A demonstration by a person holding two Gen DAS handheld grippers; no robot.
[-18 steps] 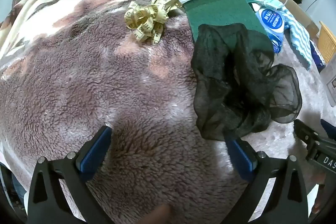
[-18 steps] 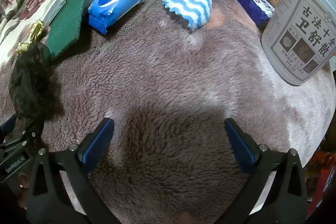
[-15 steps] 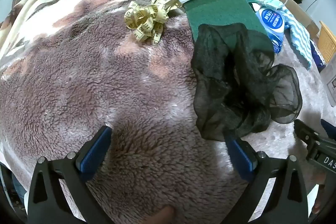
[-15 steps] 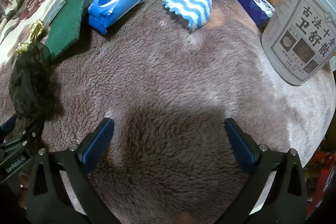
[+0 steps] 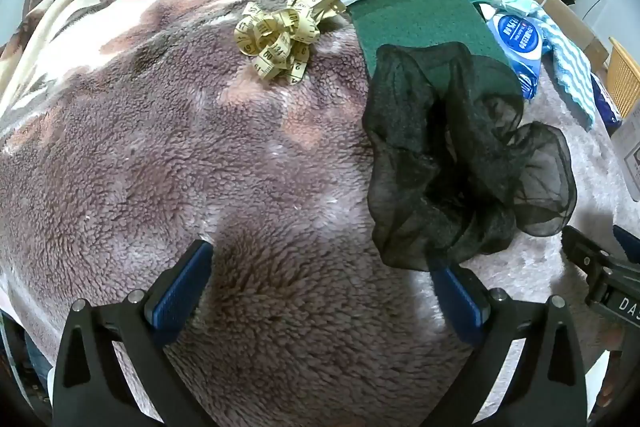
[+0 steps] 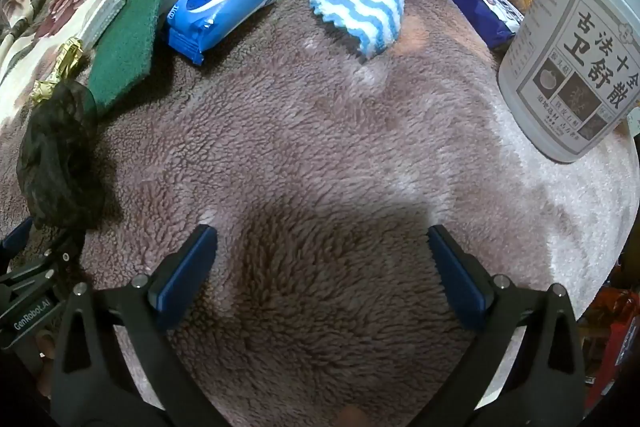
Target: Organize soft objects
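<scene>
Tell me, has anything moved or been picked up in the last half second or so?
Nothing has visibly changed. Both the left gripper and the right gripper stay open and empty over the fleece blanket, and the black mesh scrunchie lies where it did, untouched.

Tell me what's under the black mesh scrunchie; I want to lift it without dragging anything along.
The black mesh scrunchie overlaps the near end of the green scouring pad; the rest lies on the fleece blanket. Anything beneath its bunched middle is hidden.
</scene>
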